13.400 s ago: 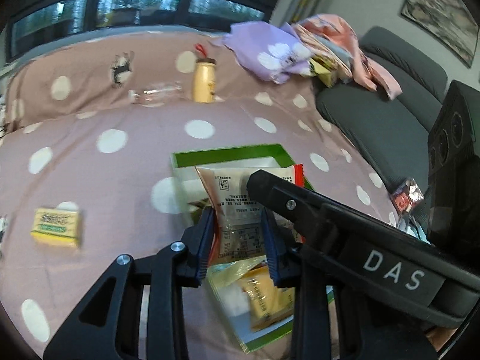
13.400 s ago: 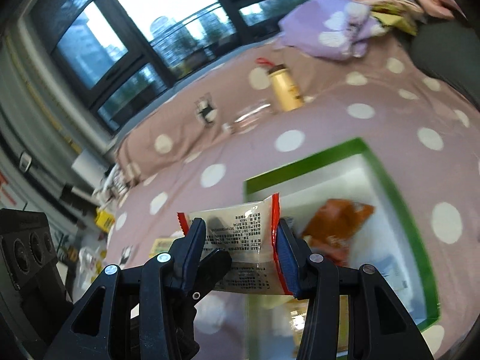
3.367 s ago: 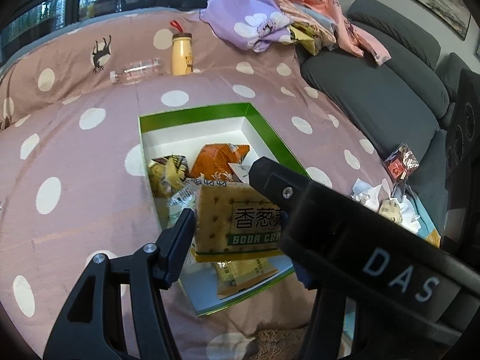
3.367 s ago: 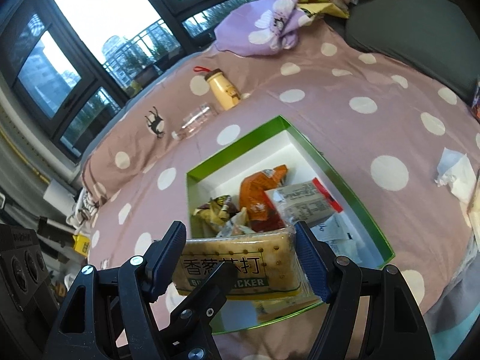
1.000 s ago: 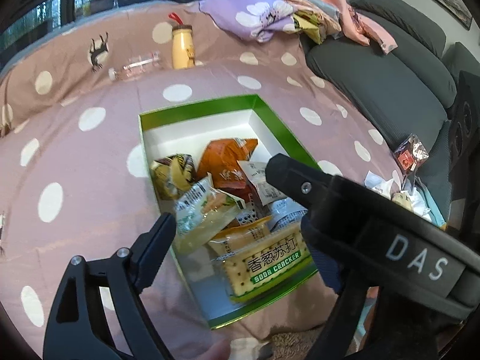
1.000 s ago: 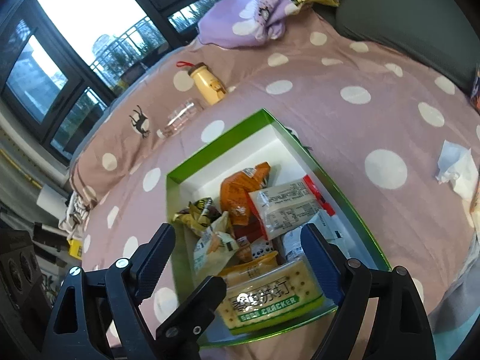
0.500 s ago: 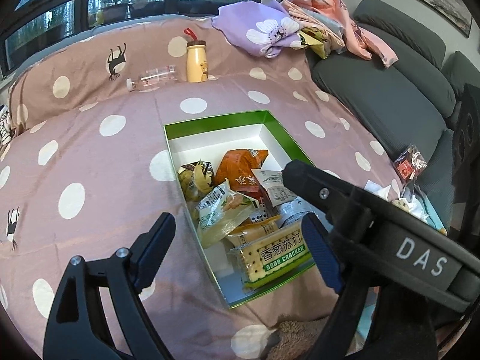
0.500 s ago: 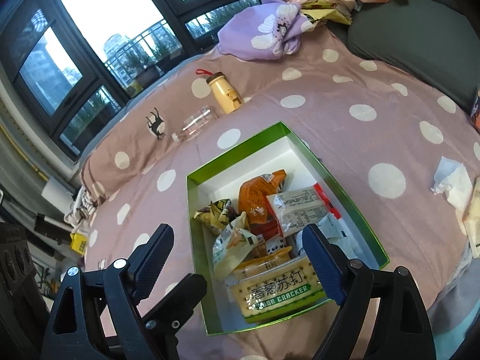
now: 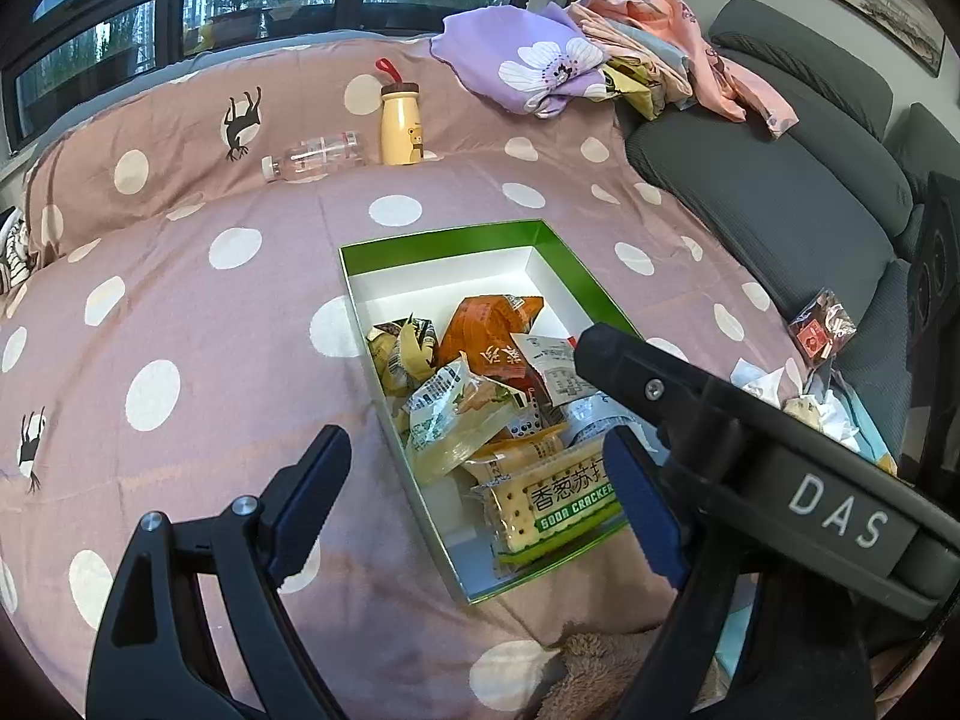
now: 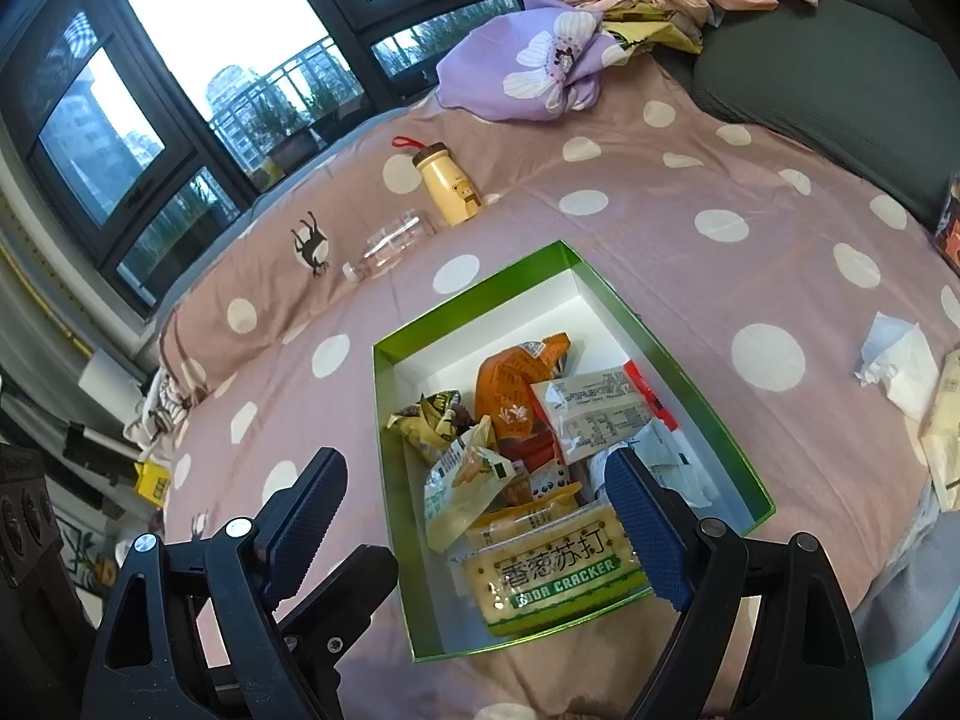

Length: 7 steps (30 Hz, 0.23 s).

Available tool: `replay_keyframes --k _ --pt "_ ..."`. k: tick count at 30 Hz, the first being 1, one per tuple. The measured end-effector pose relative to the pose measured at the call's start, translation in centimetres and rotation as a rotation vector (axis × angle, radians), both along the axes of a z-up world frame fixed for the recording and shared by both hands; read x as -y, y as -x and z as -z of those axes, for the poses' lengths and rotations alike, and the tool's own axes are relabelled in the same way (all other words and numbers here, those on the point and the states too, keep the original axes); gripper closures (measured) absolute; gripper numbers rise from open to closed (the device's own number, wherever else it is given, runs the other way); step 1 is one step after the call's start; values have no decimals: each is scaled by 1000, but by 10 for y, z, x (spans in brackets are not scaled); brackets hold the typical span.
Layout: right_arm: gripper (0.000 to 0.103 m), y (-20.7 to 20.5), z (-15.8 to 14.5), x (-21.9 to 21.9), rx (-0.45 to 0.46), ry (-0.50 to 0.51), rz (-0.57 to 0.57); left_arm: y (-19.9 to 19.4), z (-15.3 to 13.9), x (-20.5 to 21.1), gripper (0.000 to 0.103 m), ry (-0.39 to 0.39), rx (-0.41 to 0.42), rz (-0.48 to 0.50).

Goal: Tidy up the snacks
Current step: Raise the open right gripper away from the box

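A green-rimmed white box (image 9: 444, 243) (image 10: 474, 285) lies on the pink polka-dot cover. It holds several snack packs: a soda cracker pack (image 9: 552, 498) (image 10: 558, 570) at the near end, an orange pack (image 9: 489, 330) (image 10: 513, 378), a white labelled pack (image 10: 594, 411) and a yellow-green pack (image 9: 450, 420). My left gripper (image 9: 474, 498) is open and empty, above the box's near end. My right gripper (image 10: 474, 510) is open and empty, also above the near end.
A yellow bottle (image 9: 399, 120) (image 10: 447, 183) and a clear plastic bottle (image 9: 315, 155) (image 10: 390, 243) sit at the far edge. Piled clothes (image 9: 540, 69) and a grey sofa (image 9: 780, 192) lie right. A red snack pack (image 9: 821, 327) and crumpled tissue (image 10: 897, 360) lie right of the box.
Both grippers have pulled back and up from the box, empty. The soda cracker pack stays at the box's near end, where it was let go.
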State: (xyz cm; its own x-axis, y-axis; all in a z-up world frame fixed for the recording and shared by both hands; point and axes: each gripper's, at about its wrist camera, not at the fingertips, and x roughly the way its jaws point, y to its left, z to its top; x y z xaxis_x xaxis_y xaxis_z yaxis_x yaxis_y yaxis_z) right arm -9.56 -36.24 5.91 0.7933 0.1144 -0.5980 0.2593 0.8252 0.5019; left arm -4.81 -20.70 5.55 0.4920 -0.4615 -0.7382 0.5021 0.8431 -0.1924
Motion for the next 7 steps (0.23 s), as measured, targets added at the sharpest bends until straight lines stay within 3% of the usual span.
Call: replay_keyframes --k 7 --pt "15 0 0 -1 0 1 0 2 0 -2 17 2 -3 -2"
